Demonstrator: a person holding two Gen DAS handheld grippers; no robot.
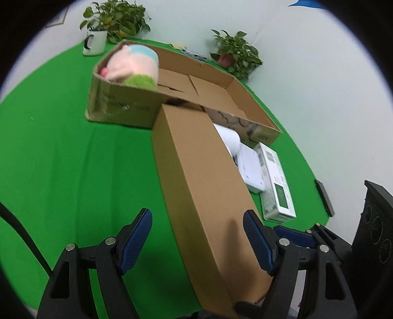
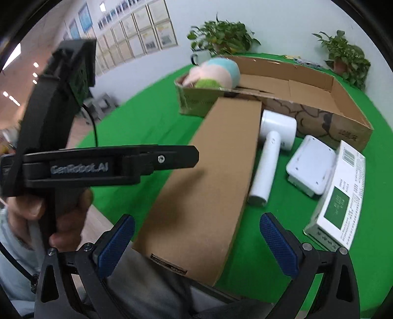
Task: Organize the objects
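A long shut brown cardboard box (image 1: pixel 203 176) (image 2: pixel 203 176) lies on the green cloth, its far end against a wide open cardboard tray (image 1: pixel 245 98) (image 2: pixel 343 98). A pink, blue and green plush toy (image 1: pixel 133 65) (image 2: pixel 216 73) sits in the tray's left end. Right of the long box lie a white hair dryer (image 2: pixel 270 147), a white flat device (image 2: pixel 310 169) and a white-and-green carton (image 2: pixel 336 196). My left gripper (image 1: pixel 196 235) hangs open over the long box's near part. My right gripper (image 2: pixel 196 243) is open above the box's near end. Neither holds anything.
Two potted plants (image 1: pixel 115 17) (image 1: pixel 235 54) and a white mug (image 1: pixel 94 43) stand at the table's back edge by the wall. A hand (image 2: pixel 66 216) holds the left gripper's black handle. The table's near edge runs just below the long box.
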